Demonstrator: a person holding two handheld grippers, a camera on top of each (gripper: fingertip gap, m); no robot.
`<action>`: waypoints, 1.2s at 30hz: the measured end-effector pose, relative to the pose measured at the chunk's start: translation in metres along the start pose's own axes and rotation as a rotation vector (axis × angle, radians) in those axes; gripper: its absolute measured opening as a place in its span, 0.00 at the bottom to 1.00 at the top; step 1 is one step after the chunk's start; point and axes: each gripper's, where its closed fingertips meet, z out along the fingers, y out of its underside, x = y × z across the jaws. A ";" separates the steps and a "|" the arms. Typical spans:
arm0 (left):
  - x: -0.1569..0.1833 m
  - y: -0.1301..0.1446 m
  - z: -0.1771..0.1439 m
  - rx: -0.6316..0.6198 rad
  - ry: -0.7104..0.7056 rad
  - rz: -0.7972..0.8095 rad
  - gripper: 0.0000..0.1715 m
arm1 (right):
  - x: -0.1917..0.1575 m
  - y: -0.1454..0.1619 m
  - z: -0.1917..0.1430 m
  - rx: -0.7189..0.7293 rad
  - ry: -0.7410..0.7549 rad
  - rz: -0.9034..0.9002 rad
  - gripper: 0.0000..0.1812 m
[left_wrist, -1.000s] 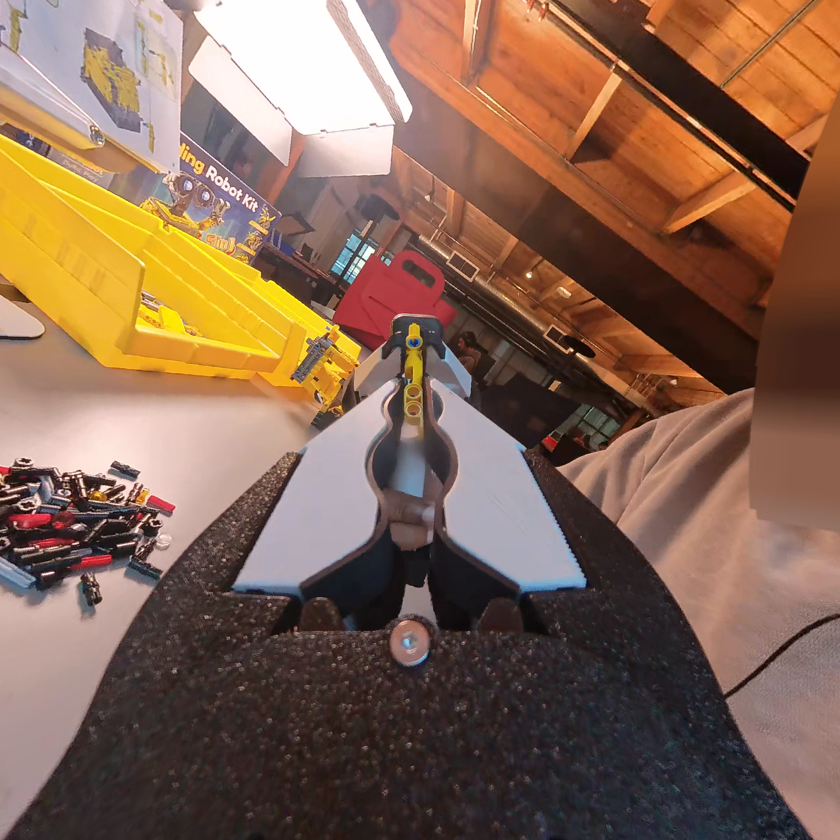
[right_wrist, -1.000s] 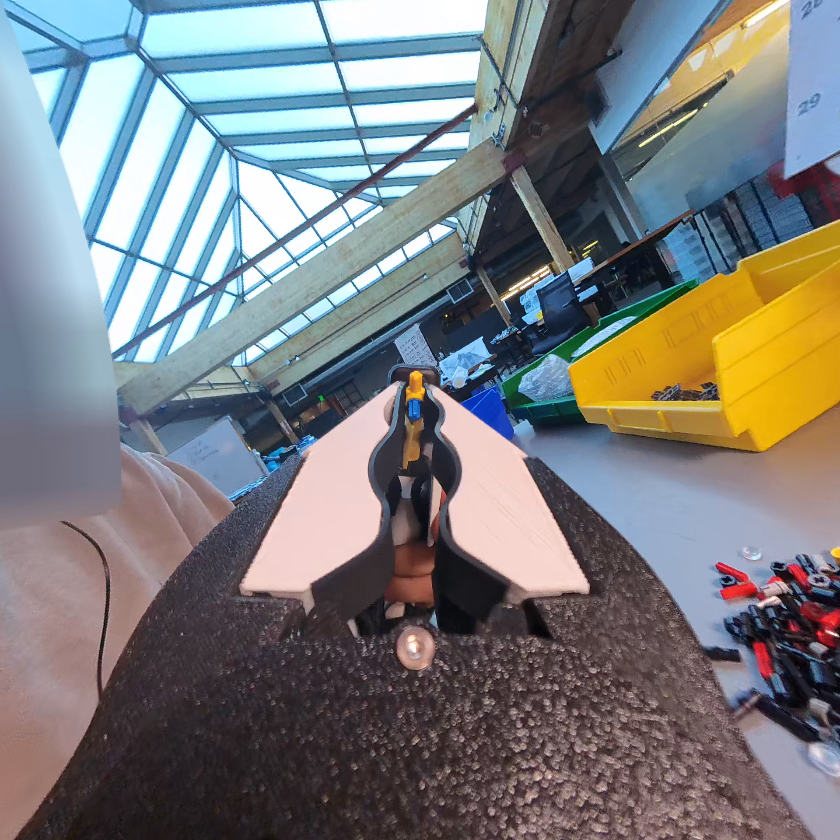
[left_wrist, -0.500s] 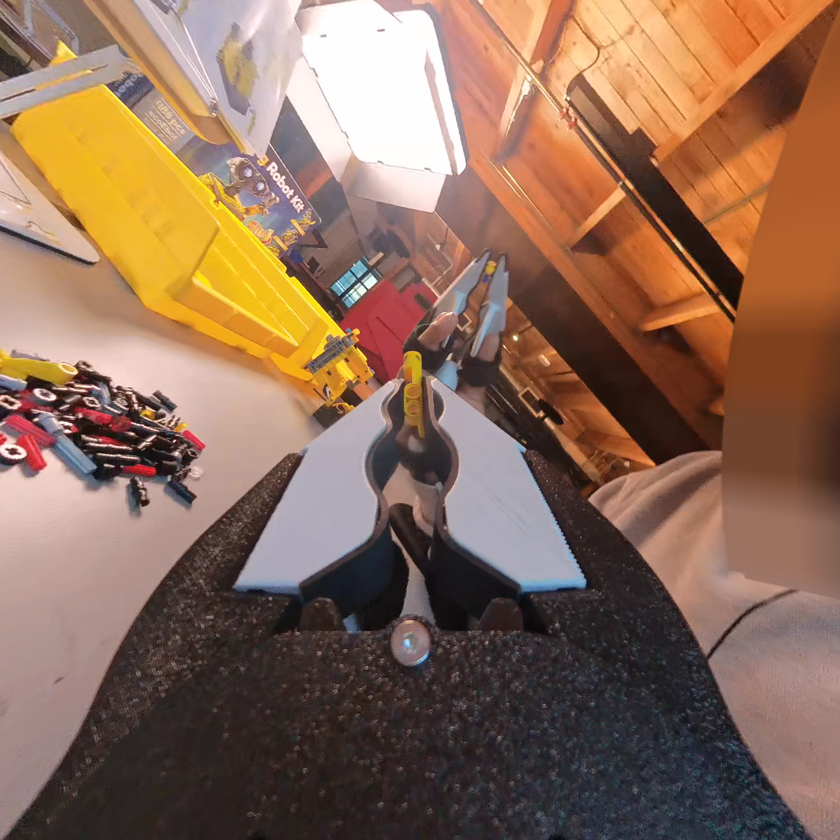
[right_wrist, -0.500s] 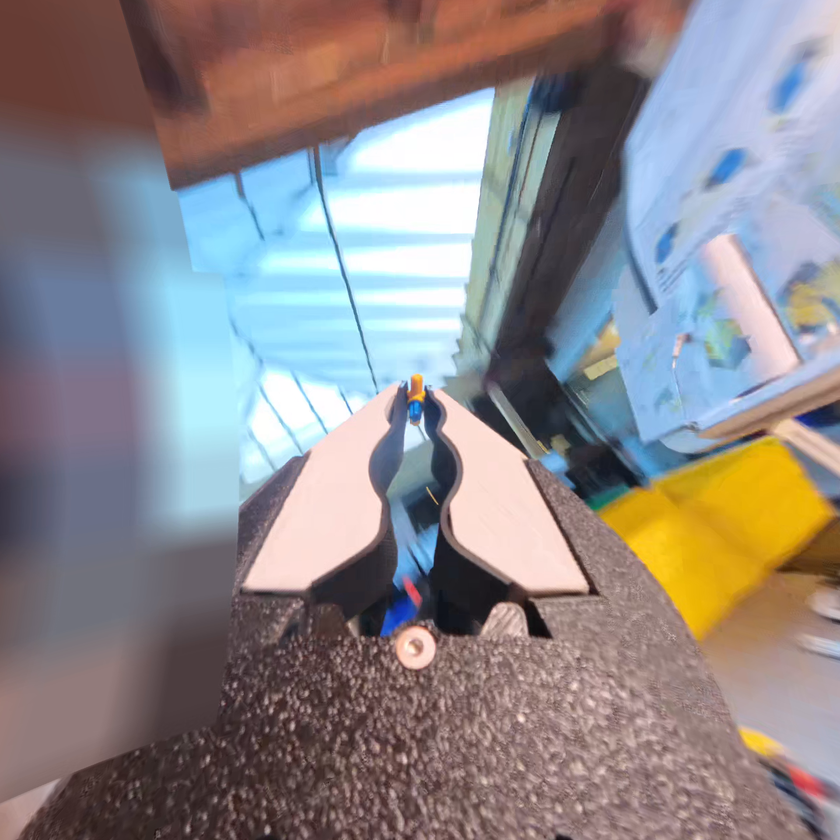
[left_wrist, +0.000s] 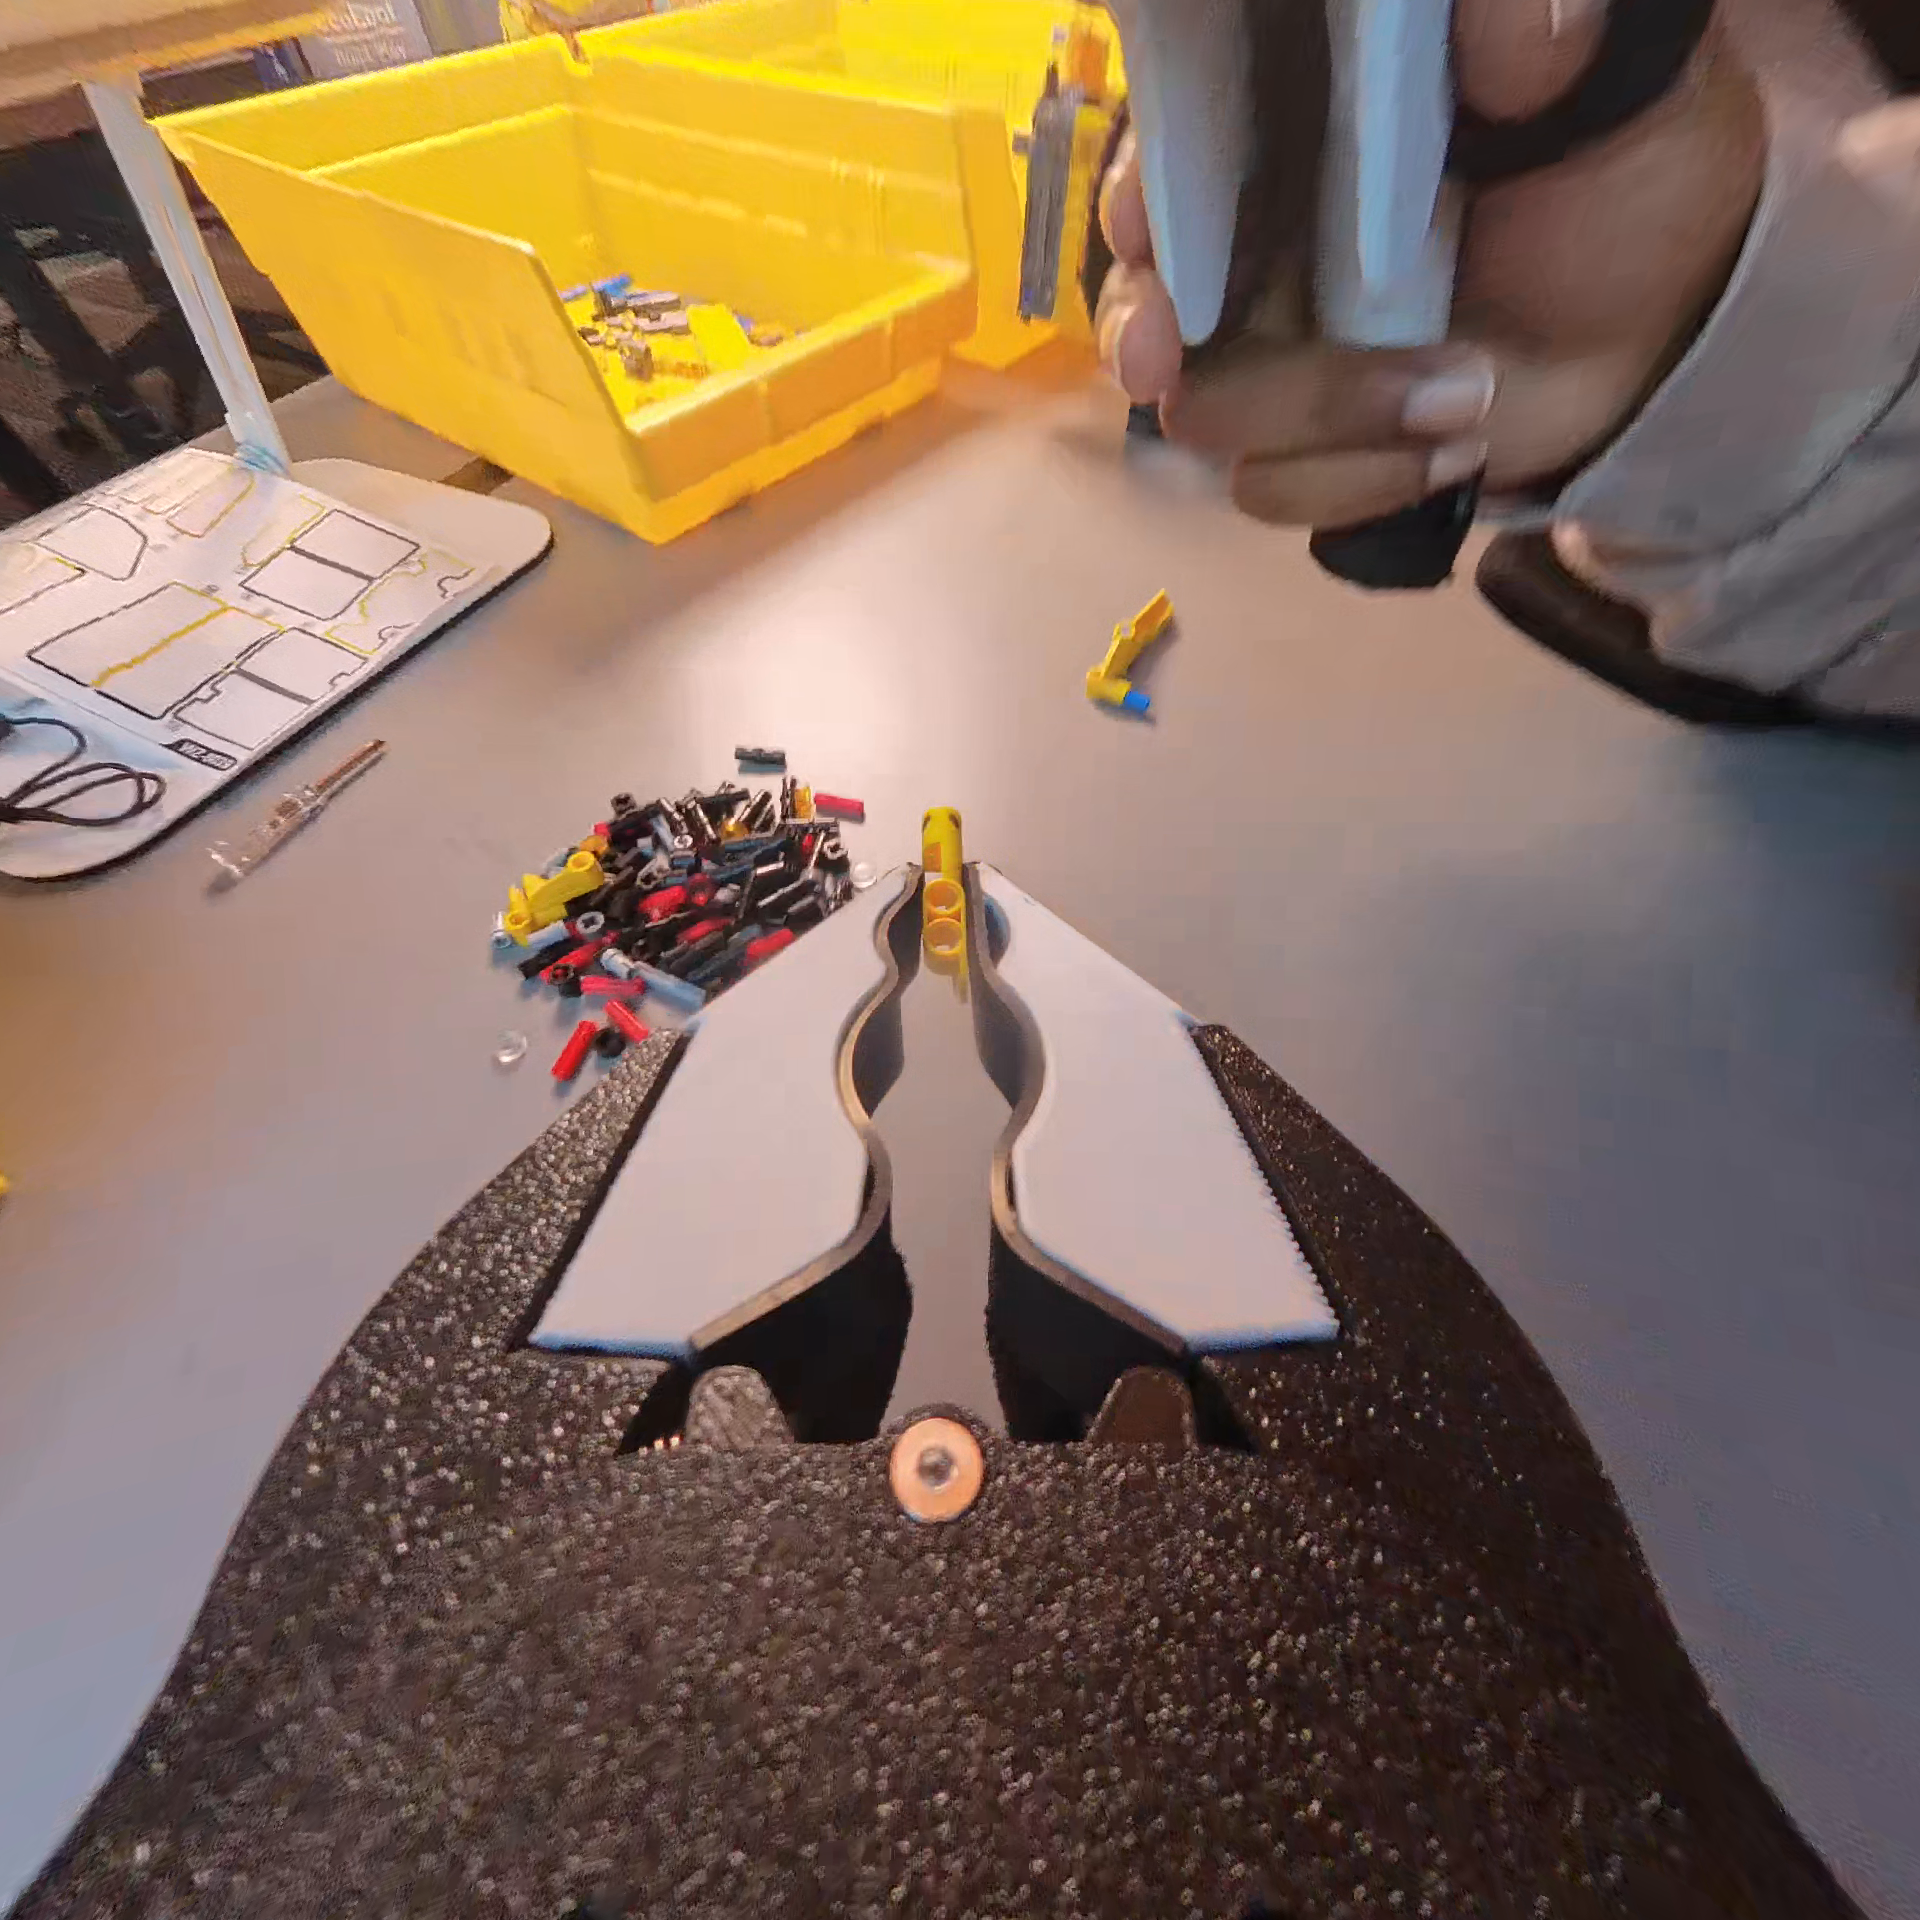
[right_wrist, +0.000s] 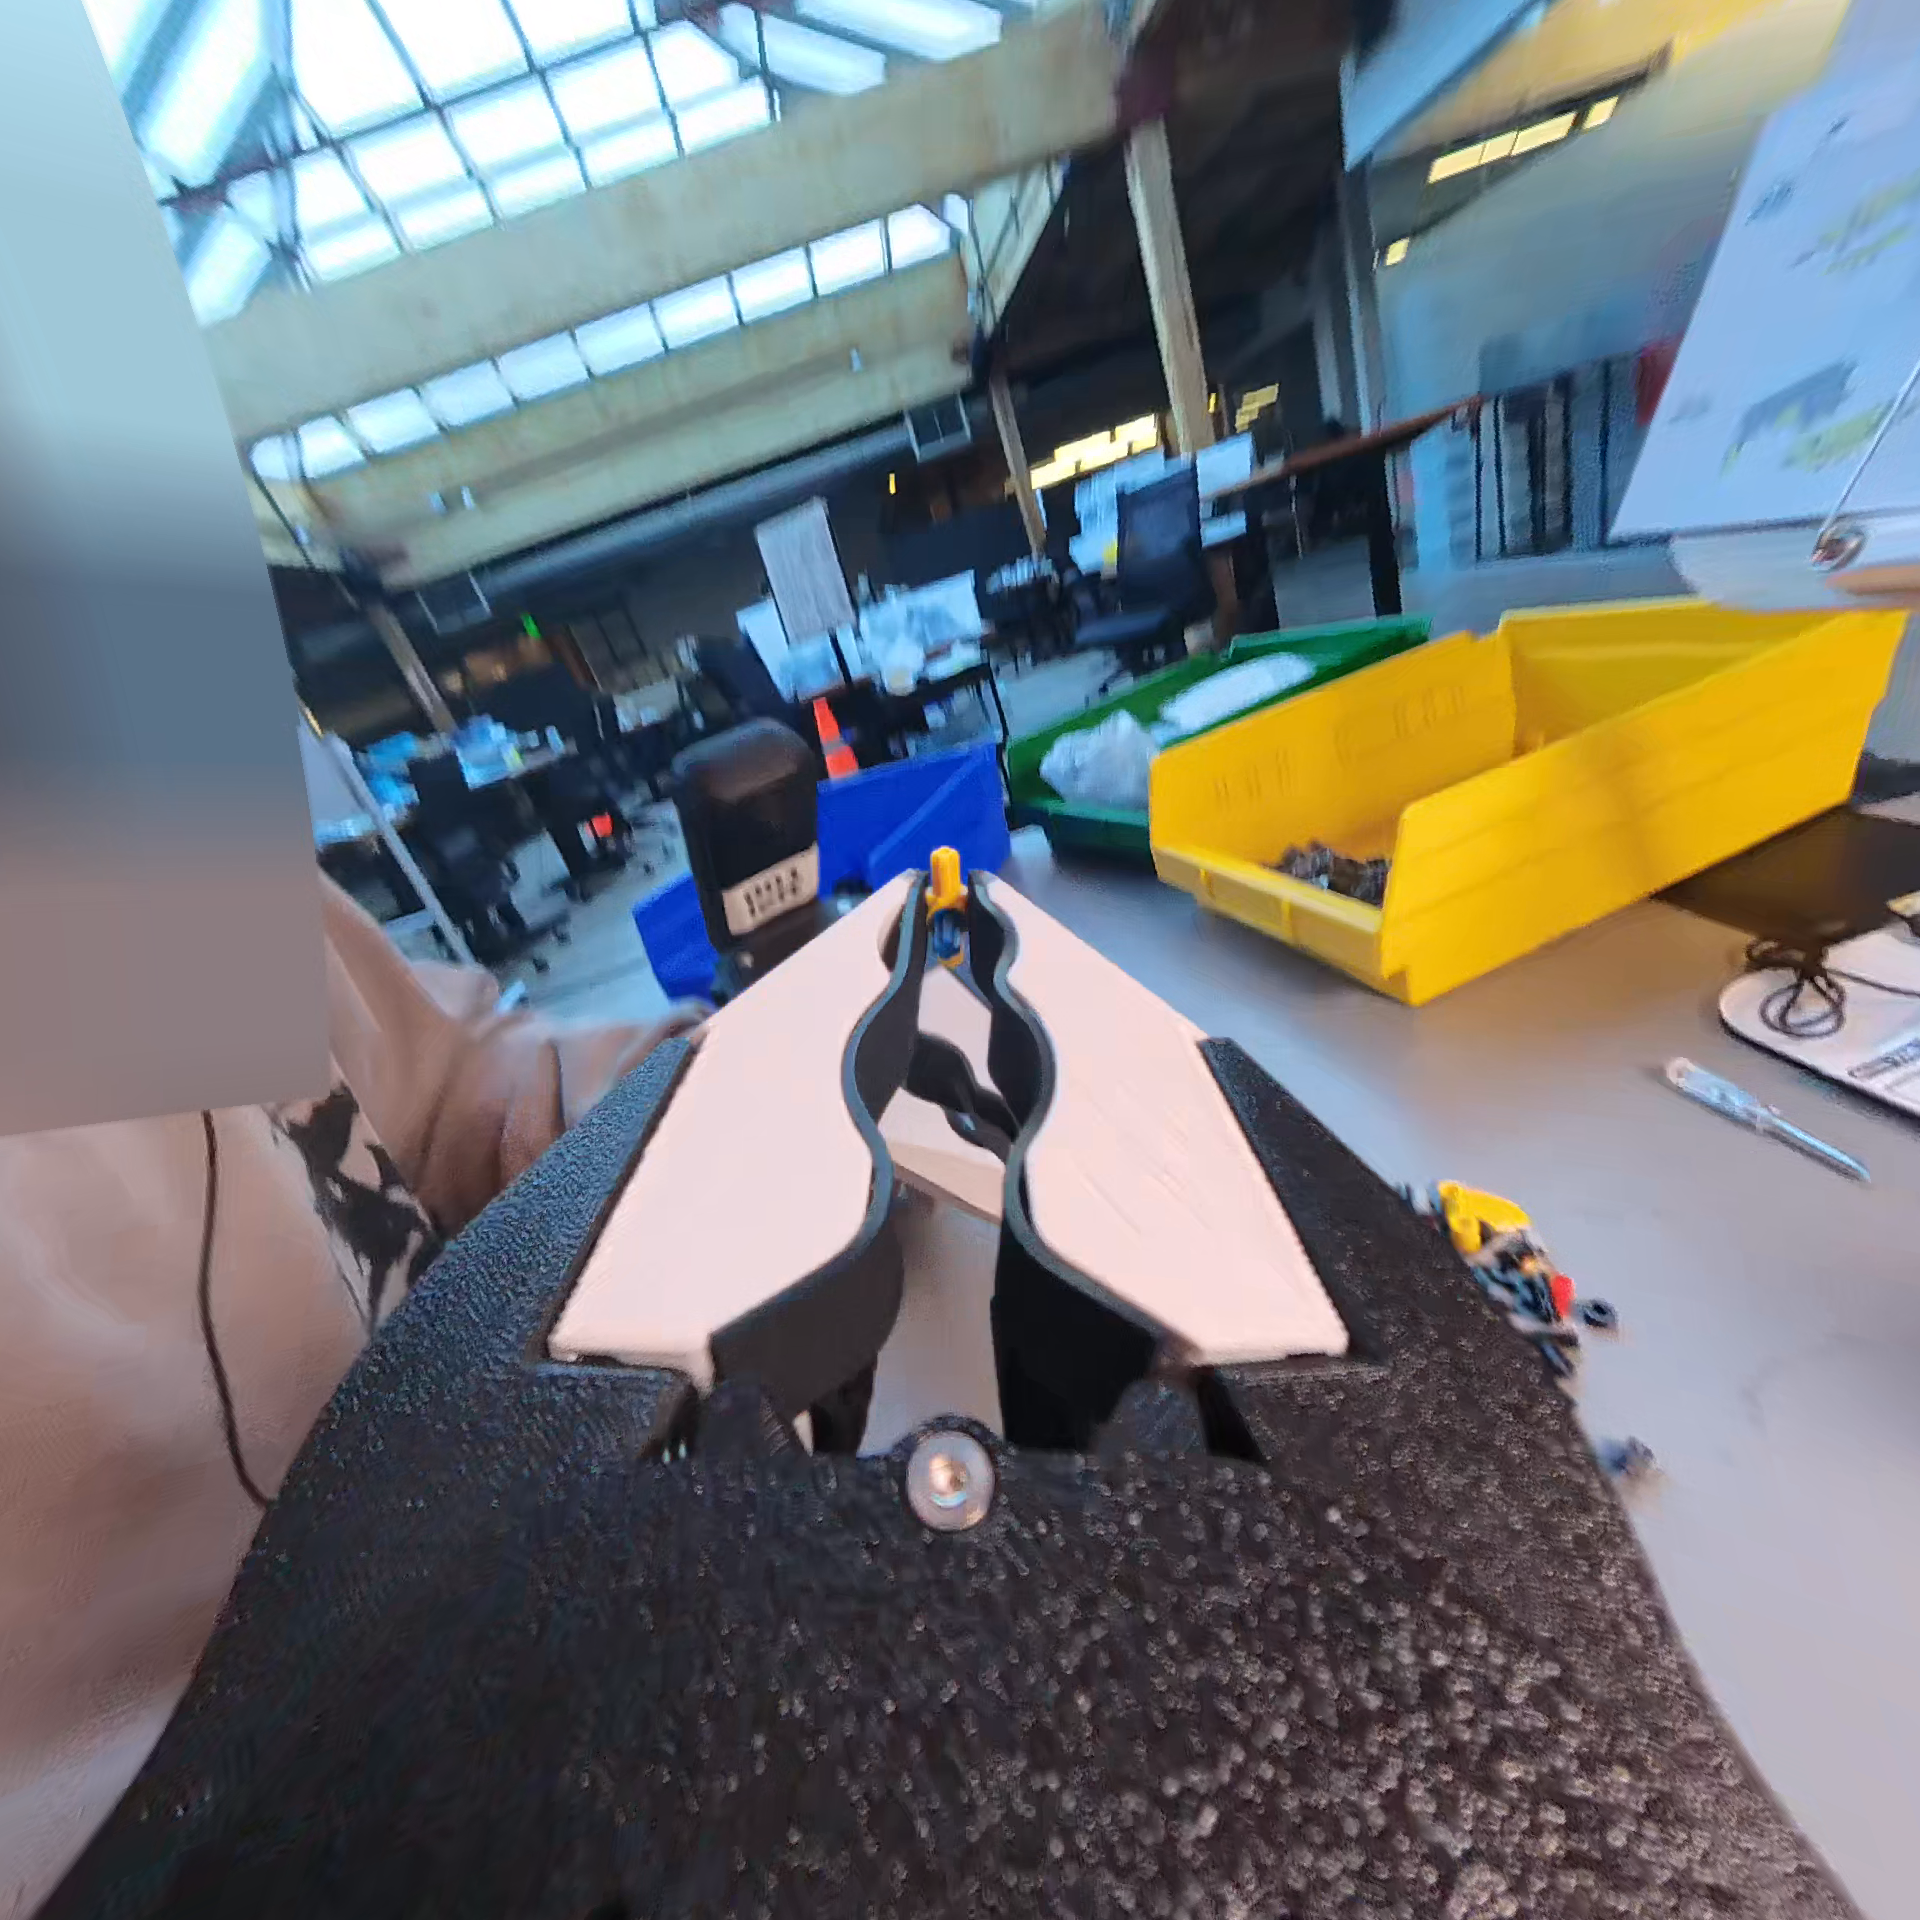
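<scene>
My left gripper (left_wrist: 942, 883) is shut on a yellow beam with round holes (left_wrist: 942, 914), held low over the grey table (left_wrist: 1351, 935) beside a pile of small black, red, yellow and blue parts (left_wrist: 686, 894). A yellow piece with a blue pin (left_wrist: 1127, 655) lies alone on the table ahead. My right gripper (right_wrist: 945, 894) is shut on a small yellow and blue pin piece (right_wrist: 945, 883), held up in the air. In the left wrist view a hand (left_wrist: 1455, 364) holds the right gripper, whose fingers (left_wrist: 1382, 208) rise out of frame at the top right.
A yellow bin (left_wrist: 468, 270) holding small parts stands at the back, also seen in the right wrist view (right_wrist: 1558, 810) next to a green bin (right_wrist: 1226, 675) and a blue bin (right_wrist: 914, 810). An instruction sheet on a stand base (left_wrist: 208, 613) and a thin tool (left_wrist: 296, 810) lie at the left. Tip to tip, the grippers are about 12 cm apart.
The left wrist view has swung down from the ceiling to the table. The right gripper has tilted back toward the room. Both stay shut on their pieces.
</scene>
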 end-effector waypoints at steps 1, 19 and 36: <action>0.002 0.006 0.002 -0.037 -0.008 0.041 0.03 | 0.000 0.009 0.001 -0.065 -0.004 -0.021 0.03; 0.035 0.003 -0.003 -0.011 0.198 0.018 0.28 | 0.026 0.075 -0.012 -0.194 -0.027 -0.143 0.03; 0.013 0.056 -0.006 -0.279 0.089 0.178 0.18 | 0.014 0.090 -0.004 -0.259 -0.034 -0.238 0.03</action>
